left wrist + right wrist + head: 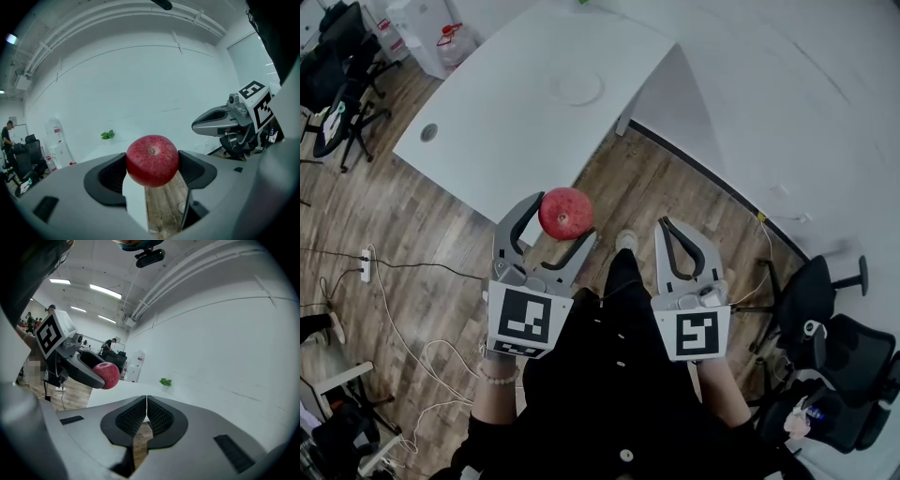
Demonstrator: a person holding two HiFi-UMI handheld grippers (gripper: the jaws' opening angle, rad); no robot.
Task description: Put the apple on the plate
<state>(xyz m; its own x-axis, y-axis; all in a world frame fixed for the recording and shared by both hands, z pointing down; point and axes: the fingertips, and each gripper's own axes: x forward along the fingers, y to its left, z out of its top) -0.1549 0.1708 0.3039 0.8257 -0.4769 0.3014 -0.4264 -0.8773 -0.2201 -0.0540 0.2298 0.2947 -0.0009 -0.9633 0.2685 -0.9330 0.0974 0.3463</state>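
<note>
1. Left gripper (562,217): fingers (110,176) part-open and clamped on the apple (565,212), one on each side. The apple sits far out near the tips, in the air over the wooden floor (422,225), not over the desk (506,103).
2. Right gripper (668,225): its fingers (131,418) are pressed together with nothing between them. It hangs just beside the left one.
3. The plate (578,88) is on the far part of the desk, well apart from the apple, and bare.
4. Risk: the apple is round with smooth glossy skin and the grip is only at the tips. A jolt or tilt on the way over could squeeze it out, and it would fall to the floor.
5. Risk: the plate is white on a white desk, flat, and its rim is barely visible. It is easy to misjudge, and a release off-centre or from too high would likely let the apple roll off onto the desk.
6. Risk: cables (403,309) trail across the floor at the left, a snag hazard when stepping in.
7. Materials:
   - apple: red, firm-looking, stem dimple facing the left gripper view
   - finger pads: dark, ribbed, rubbery-looking, in grey hard shells
   - desk: smooth matte white with rounded corners
</note>
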